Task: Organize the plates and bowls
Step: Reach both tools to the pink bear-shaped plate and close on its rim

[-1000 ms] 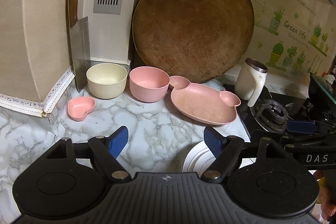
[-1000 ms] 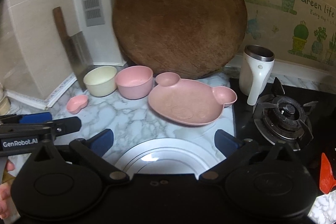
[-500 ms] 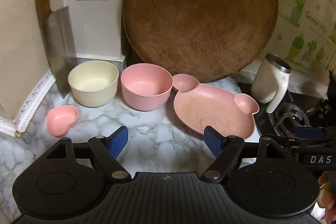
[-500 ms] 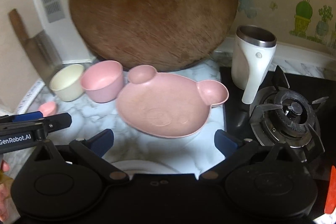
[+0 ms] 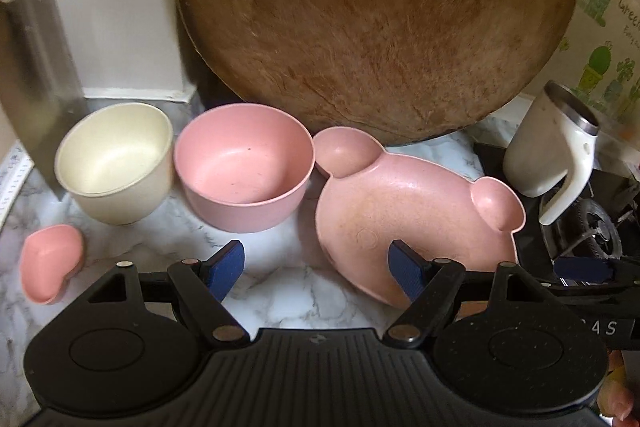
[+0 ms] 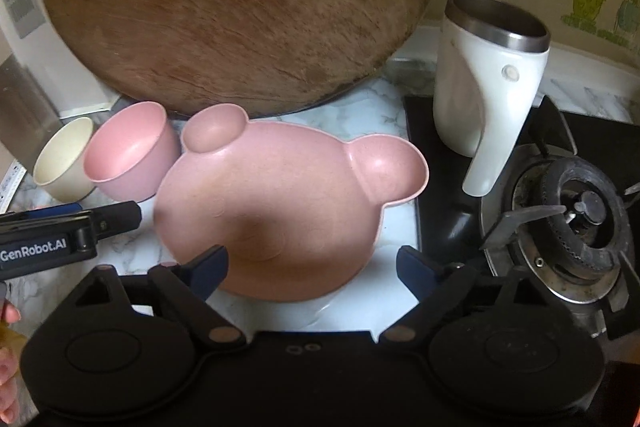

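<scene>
On the marble counter stand a cream bowl [image 5: 114, 163], a pink bowl [image 5: 244, 167], a pink bear-shaped plate [image 5: 408, 211] and a small pink heart dish [image 5: 50, 263]. My left gripper [image 5: 316, 265] is open above the counter just in front of the pink bowl, its right finger overlapping the plate's left rim. In the right wrist view the bear plate [image 6: 280, 195] fills the middle. My right gripper [image 6: 312, 263] hangs over the plate's near rim with its jaws closing. The rim lies between them and the pads [image 6: 212, 263] do not press it.
A large round wooden board [image 5: 376, 19] leans on the wall behind the dishes. A cleaver [image 5: 36, 75] stands at the left. A white mug with a steel rim [image 6: 488, 75] and a gas burner [image 6: 576, 223] are at the right.
Both grippers have moved forward and down toward the dishes, which now look much larger. The white plate near the bottom has left view. The right jaws have narrowed a little.
</scene>
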Motion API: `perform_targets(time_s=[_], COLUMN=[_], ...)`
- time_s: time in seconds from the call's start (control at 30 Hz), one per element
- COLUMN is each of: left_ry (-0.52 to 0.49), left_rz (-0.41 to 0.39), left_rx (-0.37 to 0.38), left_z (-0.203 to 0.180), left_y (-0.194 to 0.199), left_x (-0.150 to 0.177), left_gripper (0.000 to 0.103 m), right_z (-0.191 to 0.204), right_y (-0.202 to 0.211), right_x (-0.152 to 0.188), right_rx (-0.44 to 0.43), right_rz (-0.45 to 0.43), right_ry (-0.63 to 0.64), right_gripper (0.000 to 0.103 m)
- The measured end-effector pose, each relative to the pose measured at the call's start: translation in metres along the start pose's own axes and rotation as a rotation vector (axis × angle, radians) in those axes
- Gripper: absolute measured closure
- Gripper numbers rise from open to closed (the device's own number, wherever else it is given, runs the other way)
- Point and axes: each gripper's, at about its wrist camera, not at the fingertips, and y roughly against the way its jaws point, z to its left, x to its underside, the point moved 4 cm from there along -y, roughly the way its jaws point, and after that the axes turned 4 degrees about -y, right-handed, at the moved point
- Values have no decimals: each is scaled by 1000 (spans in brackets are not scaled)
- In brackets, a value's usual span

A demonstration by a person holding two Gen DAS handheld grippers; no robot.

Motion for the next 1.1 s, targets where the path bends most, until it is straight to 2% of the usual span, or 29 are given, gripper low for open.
perform_targets(time_s=[0.17, 0.33, 0.4, 0.47, 0.57, 0.73, 0.87, 0.9, 1.1], left_ry=[22, 3, 10, 15, 12, 18, 16, 14, -20], left_rz=[41, 58, 62, 68, 75, 94, 89, 89, 80], left_rx=[7, -6, 3, 11, 8, 11, 4, 3, 1], left_z=[2, 2, 2, 2, 1, 2, 3, 4, 0], left_y=[-26, -42, -46, -51, -56, -64, -66, -66, -64], left_x=[-6, -8, -9, -10, -10, -8, -7, -6, -4], left_gripper=[24, 25, 26, 37, 41, 66, 75, 80, 93], right_z=[-9, -22, -27, -30, -32, -34, -35, -35, -33], right_y=[-14, -25, -28, -31, -33, -35, -35, -35, -34], right_x=[-5, -13, -15, -16, -15, -16, -15, -14, -13], right_rx=[10, 28, 24, 19, 8, 2, 2, 0, 11], right_rz=[40, 64, 76, 87, 93, 93, 93, 94, 92], right_ry=[-15, -49, -71, -83, -89, -105, -104, -103, -89], right_gripper=[22, 30, 36, 43, 50, 69, 79, 83, 92])
